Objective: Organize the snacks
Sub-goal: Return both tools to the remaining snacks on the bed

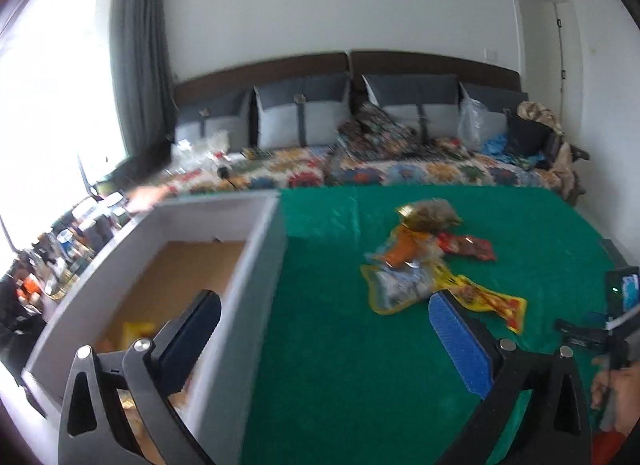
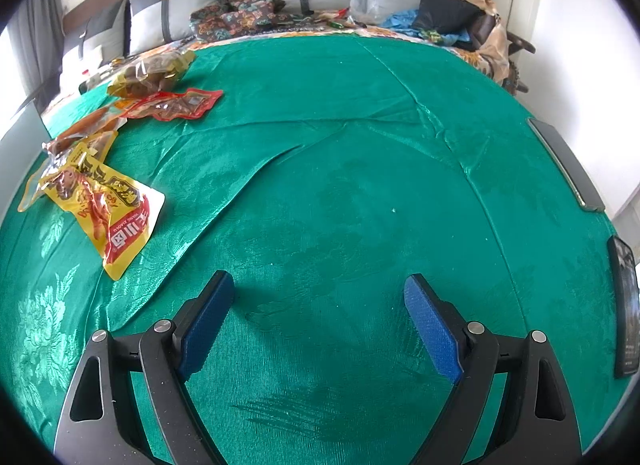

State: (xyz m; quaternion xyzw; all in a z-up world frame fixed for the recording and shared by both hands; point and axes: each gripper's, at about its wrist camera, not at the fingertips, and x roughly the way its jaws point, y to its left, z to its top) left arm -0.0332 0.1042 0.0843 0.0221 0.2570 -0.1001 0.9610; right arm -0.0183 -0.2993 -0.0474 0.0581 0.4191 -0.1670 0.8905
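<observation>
I am looking at a room with white walls (image 1: 320, 5). Bright light is coming in through a big window (image 1: 52, 105) with a grey curtain (image 1: 138, 53) hanging beside it. A bed (image 1: 360, 171) with a flowery blanket is sitting against the wall, and grey pillows (image 1: 302, 111) are leaning on its dark headboard (image 1: 436, 63). A green cloth (image 2: 340, 185) is covering the worktop.

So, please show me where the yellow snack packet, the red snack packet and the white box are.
yellow snack packet (image 2: 112, 217), right wrist view, printed front.
red snack packet (image 2: 180, 105), right wrist view, middle of the pack.
white box (image 1: 256, 265), left wrist view, right wall.
</observation>
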